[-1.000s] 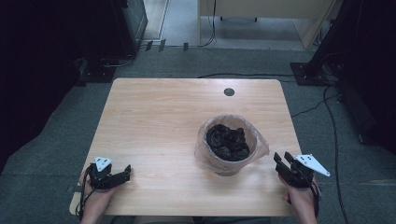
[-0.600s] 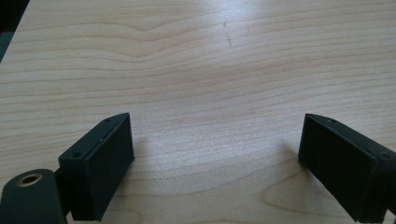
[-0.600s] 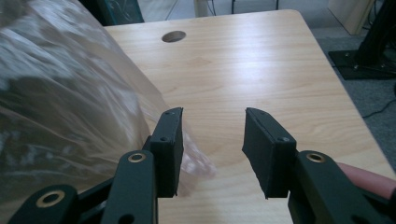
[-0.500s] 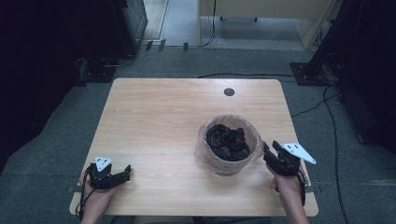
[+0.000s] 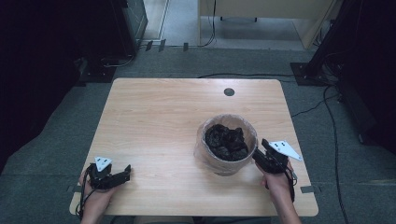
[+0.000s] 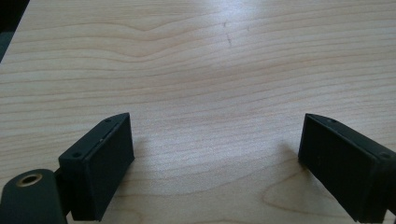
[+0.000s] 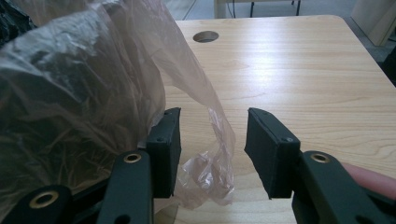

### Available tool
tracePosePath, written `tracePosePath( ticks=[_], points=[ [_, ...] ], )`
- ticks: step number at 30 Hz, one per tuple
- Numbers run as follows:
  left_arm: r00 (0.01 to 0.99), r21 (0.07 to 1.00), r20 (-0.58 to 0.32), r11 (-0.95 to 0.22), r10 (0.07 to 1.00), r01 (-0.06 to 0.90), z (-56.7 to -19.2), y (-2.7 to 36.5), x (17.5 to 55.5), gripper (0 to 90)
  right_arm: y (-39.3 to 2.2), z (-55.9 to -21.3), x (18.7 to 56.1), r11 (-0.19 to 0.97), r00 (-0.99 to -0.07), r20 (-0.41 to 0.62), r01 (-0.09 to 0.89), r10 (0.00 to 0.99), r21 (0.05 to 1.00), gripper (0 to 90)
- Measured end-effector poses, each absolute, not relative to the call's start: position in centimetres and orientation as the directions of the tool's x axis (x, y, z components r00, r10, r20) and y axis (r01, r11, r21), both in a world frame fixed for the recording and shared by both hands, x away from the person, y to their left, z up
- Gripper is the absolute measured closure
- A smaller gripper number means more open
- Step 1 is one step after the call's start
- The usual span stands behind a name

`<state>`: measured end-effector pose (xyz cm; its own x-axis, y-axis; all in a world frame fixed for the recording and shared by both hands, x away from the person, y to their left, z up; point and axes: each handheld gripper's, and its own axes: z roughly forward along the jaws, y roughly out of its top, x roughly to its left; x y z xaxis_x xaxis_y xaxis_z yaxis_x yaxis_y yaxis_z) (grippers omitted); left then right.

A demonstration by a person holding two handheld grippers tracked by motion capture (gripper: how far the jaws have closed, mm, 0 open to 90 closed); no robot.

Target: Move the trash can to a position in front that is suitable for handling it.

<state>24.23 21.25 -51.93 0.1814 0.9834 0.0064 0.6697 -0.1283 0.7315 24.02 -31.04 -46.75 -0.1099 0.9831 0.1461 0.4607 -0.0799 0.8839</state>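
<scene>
Careful: my right tongs (image 7: 212, 140) straddle the bag's loose flap (image 7: 212, 154) unpinched, left tongs (image 6: 215, 158) spread; pinching only thin film could tear it or tip the bin (image 5: 219, 161)

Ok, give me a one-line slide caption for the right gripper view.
Right hand-held gripper, open, straddles a hanging flap of the clear plastic bag beside the wooden table.

Soft overhead light — dim, dark surroundings

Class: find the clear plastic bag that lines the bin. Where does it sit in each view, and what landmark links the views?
High view: plastic bag right of centre, around the bin.
Left gripper view: bare table, no bag.
Right gripper view: bag at left, its flap between the open jaws.
Shared landmark: round table hole.
</scene>
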Motion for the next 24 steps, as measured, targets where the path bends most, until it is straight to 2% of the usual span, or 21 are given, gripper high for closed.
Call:
tracePosePath(
  ticks=[24],
  points=[
    [0.181, 0.731, 0.006, -0.128, 0.983, 0.67, -51.9, 21.3, 24.2, 10.1, -27.4, -47.0, 23.9, -0.018, -0.239, 0.138, 0.446, 0.961, 0.895, 55.8]
  ],
)
